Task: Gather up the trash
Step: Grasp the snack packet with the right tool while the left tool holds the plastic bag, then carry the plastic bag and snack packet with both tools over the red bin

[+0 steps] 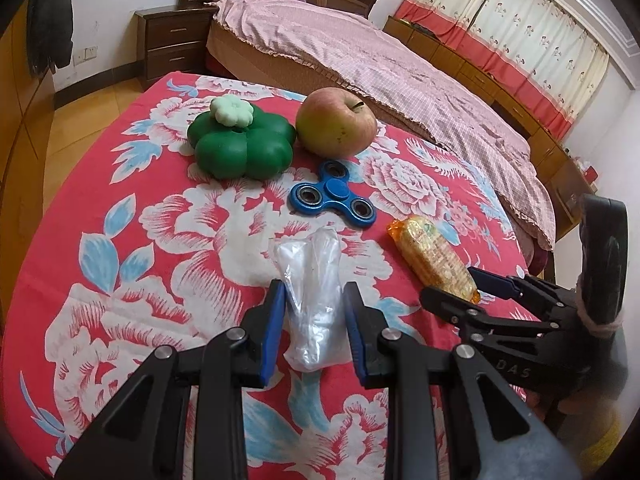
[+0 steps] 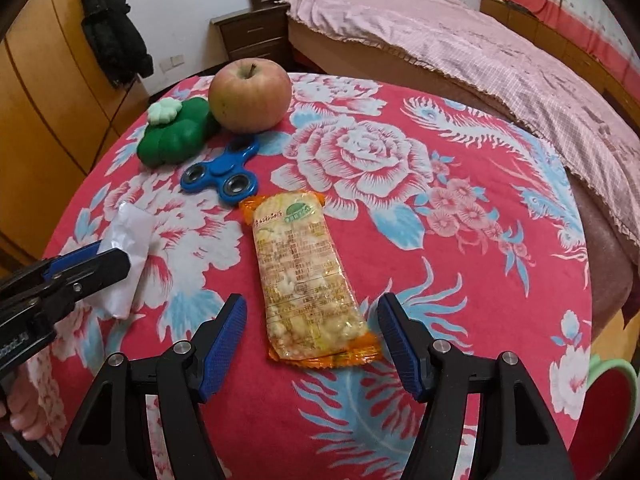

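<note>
Nearest, our left gripper point(image 1: 314, 320) straddles the crumpled clear plastic bag point(image 1: 312, 300), jaws spread, pads just beside it (contact unclear); our right gripper point(image 2: 312, 340) gapes wide around the orange snack wrapper point(image 2: 304, 276) on the floral tablecloth point(image 2: 460, 280); farther off lie the blue spinner point(image 1: 334, 196), green toy point(image 1: 242, 144) and apple point(image 1: 336, 122).

We looked low and close over the desk point(image 1: 120, 208) from both wrist views, facing the bed point(image 1: 360, 48). Our left view sat left of the right one, and both shared the apple point(image 1: 336, 122), the spinner point(image 2: 220, 178) and each other's tongs.
</note>
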The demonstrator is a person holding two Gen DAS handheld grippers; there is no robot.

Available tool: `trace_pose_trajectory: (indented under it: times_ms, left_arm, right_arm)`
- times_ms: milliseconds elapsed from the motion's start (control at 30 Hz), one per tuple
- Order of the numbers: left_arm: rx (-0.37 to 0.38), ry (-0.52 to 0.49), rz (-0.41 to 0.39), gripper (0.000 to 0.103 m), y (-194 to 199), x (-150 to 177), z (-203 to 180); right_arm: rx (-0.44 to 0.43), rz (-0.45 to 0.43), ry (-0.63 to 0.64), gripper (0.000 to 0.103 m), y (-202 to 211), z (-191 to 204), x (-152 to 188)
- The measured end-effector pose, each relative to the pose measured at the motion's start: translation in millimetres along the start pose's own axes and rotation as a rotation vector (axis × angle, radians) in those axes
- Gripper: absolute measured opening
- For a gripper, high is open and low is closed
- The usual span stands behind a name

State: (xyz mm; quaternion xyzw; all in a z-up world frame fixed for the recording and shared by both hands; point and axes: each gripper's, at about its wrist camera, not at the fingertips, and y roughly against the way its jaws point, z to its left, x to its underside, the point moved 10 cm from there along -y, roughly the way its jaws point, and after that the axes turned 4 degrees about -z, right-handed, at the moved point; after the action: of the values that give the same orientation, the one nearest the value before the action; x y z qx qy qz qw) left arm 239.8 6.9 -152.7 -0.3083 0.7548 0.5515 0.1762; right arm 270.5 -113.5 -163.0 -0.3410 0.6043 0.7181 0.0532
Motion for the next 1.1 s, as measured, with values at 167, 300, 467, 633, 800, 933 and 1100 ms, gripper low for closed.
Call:
trace_pose_trajectory:
  times_ms: [167,300,467,633,800,933,1100]
  left_arm:
    - [0.007,0.005,0.001,0.030,1.3,1.3,0.1]
    - [0.014,0.003,-0.002,0.030,6.2,3.6,-2.4]
    - [0.029,-0.013,-0.005,0.030,13.3,7.2,-10.9]
    - [0.048,-0.035,-0.009,0.030,21.2,10.8,-23.1]
    - [0.078,-0.066,-0.009,0.030,30.8,18.3,-41.6]
    - [0.101,-0.095,-0.012,0.030,38.2,22.2,-56.1]
    - [0.129,-0.129,-0.018,0.030,49.6,27.3,-74.9]
  right_arm:
    - [0.009,-0.019,-0.029,0.046,4.4,-0.5,3.2]
    - [-0.035,-0.022,-0.101,0.045,14.4,-0.2,10.7]
    - [-0.058,-0.061,-0.153,0.044,38.0,2.7,17.3]
    - [-0.074,-0.104,-0.202,0.044,67.2,5.8,27.0]
    - [-0.078,-0.146,-0.259,0.044,96.3,3.3,40.2]
    - [-0.072,-0.176,-0.304,0.044,116.7,-4.8,52.3]
    - [-0.047,-0.214,-0.359,0.044,140.6,-19.5,67.4]
